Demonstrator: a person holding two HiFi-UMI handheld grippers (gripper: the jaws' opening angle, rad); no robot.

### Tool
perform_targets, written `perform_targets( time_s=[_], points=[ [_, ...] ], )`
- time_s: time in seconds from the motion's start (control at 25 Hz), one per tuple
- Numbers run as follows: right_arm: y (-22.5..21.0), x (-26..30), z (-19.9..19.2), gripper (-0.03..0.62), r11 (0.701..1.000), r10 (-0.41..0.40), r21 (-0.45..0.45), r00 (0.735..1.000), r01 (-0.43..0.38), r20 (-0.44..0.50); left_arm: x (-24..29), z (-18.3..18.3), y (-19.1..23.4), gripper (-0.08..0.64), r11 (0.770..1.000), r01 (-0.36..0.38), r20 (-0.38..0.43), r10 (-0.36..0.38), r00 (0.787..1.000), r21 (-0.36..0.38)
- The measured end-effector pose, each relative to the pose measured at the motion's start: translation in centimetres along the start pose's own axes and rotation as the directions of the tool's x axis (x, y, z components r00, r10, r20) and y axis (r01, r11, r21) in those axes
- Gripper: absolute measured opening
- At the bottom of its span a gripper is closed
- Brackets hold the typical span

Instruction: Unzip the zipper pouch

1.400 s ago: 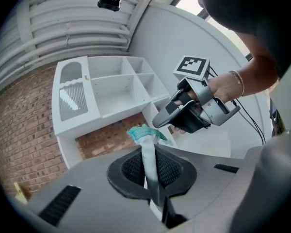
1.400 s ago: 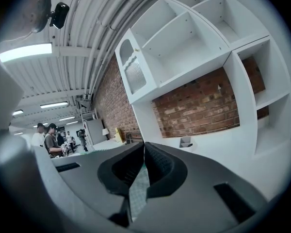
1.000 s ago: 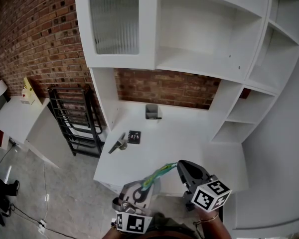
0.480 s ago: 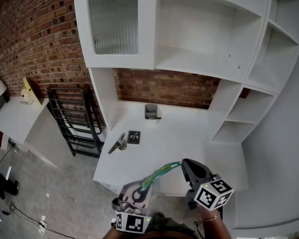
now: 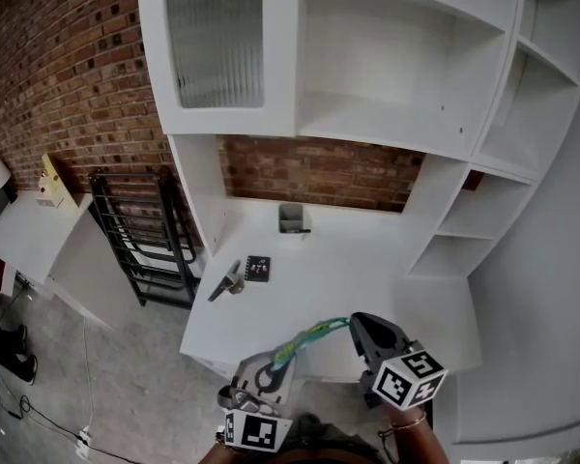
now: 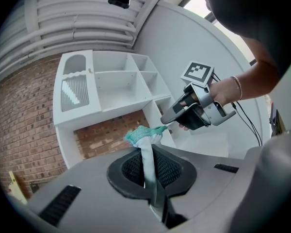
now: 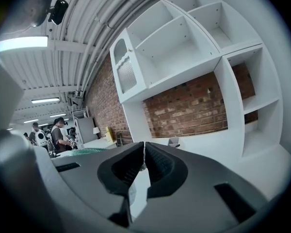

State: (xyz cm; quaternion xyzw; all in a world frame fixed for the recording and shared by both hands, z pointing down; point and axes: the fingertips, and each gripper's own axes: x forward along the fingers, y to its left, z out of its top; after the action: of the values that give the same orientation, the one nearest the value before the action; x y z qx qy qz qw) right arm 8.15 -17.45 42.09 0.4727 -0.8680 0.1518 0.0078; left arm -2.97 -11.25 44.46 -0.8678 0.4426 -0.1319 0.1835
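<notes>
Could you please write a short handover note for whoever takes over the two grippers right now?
Left gripper: shut on the pouch, held up near the desk's front edge.
Right gripper: shut on the far end of the teal zipper, which stretches between the two grippers.
Done: both grips are set. How far the zipper is open cannot be told.
Left: draw the zipper fully open.

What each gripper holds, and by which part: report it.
Left gripper: shut on the zipper pouch, pinching its white fabric just below the teal zipper. Right gripper: shut on that zipper's far end.
</notes>
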Motion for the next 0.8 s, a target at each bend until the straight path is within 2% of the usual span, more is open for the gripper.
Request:
perform_targets(
  time_s=[0.2, 0.28, 0.32, 0.64, 0.8],
  points=[
    [-0.4, 0.0, -0.1, 0.011, 1.000, 0.000, 0.008, 1.000, 0.000, 0.006, 0.7, -0.1, 0.2, 0.005, 1.000, 0.013, 0.003, -0.013, 1.000, -0.022],
    [-0.6, 0.0, -0.2, 0.079, 1.000, 0.004, 0.012, 1.000, -0.004, 0.004, 1.1, -0.4, 0.1, 0.005, 0.999, 0.023, 0.000, -0.023, 1.000, -0.025],
    [-0.8, 0.0, -0.2, 0.084, 1.000, 0.002, 0.011, 1.000, -0.002, 0.004, 1.4, -0.5, 0.1, 0.005, 0.999, 0.028, 0.000, -0.028, 1.000, -0.027],
    [-2.6, -1.2, -0.5, 0.068, 0.999, -0.043, 0.011, 0.999, 0.043, 0.009, 4.4, -1.4, 0.8, 0.005, 0.996, 0.055, -0.007, -0.056, 0.998, -0.065],
    [-3.9, -1.9, -0.2, 0.039, 0.997, -0.078, 0.016, 0.997, 0.078, 0.025, 6.8, -1.2, 1.8, 0.005, 0.996, 0.068, 0.035, -0.066, 0.997, -0.049]
  ],
)
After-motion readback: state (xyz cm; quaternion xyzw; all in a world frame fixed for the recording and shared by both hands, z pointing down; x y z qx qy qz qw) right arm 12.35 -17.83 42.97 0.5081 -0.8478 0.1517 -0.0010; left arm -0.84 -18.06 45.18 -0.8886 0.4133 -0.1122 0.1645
